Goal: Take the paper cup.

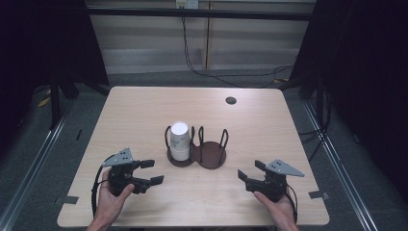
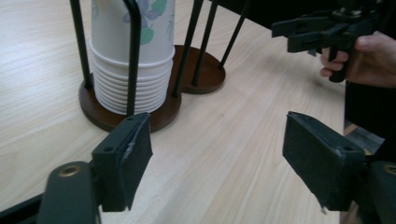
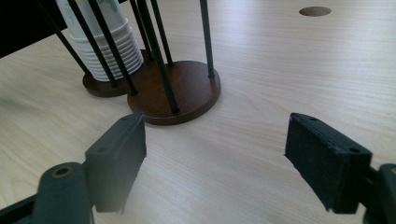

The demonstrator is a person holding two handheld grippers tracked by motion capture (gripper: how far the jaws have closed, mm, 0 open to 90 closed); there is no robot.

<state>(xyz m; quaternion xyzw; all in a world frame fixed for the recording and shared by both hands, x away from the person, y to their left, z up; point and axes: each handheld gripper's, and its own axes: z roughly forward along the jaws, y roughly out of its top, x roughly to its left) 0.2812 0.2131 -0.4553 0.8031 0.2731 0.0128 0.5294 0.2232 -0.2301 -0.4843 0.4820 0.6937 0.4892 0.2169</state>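
The cups [image 1: 180, 140] are thin paper, so they are likely light and easy to crush. A gentle pinch on the top cup's wall, just below its rim, seems safest, lifting straight up between the wires. They are white with a leafy print, nested in a tall stack in the left bay of the holder [image 1: 211, 156] at mid-bench. The left gripper [image 1: 150, 172] and right gripper [image 1: 250, 170] are both spread wide and empty, near the holder.
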